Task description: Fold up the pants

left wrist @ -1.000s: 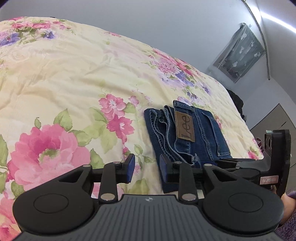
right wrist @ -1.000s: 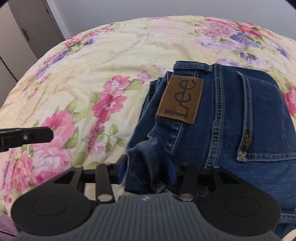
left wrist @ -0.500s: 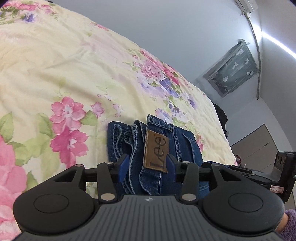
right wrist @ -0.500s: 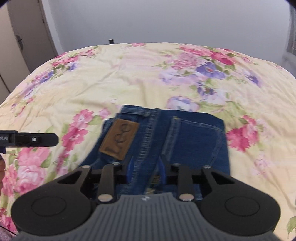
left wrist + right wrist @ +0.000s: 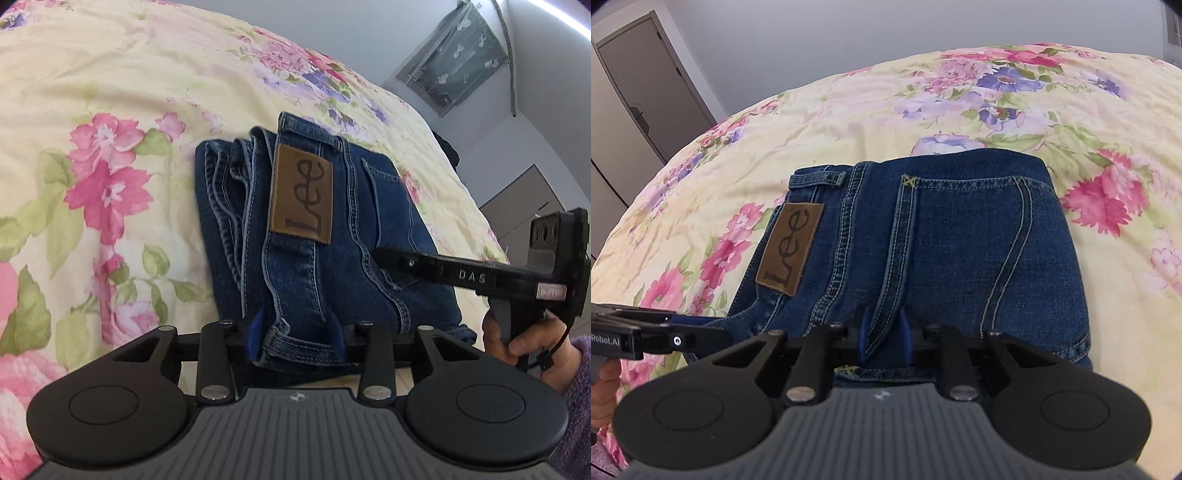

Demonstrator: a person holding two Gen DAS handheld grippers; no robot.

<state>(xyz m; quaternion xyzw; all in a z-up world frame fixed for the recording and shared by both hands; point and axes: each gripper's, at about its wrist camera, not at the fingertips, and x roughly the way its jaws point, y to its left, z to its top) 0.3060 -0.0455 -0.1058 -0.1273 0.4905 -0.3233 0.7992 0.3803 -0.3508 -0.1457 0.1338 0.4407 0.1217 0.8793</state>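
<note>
Gripping the near edge of the folded jeans [image 5: 923, 236], both your claws have just been closing. Your left claw [image 5: 297, 341] pinches the waistband side and your right claw [image 5: 882, 338] a seam fold, probably to shift or square the bundle on the bed [image 5: 849, 110].

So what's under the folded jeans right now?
The jeans lie on the floral bedspread, which shows all around them. Thick denim layers stacked at their left edge hide anything tucked underneath.
</note>
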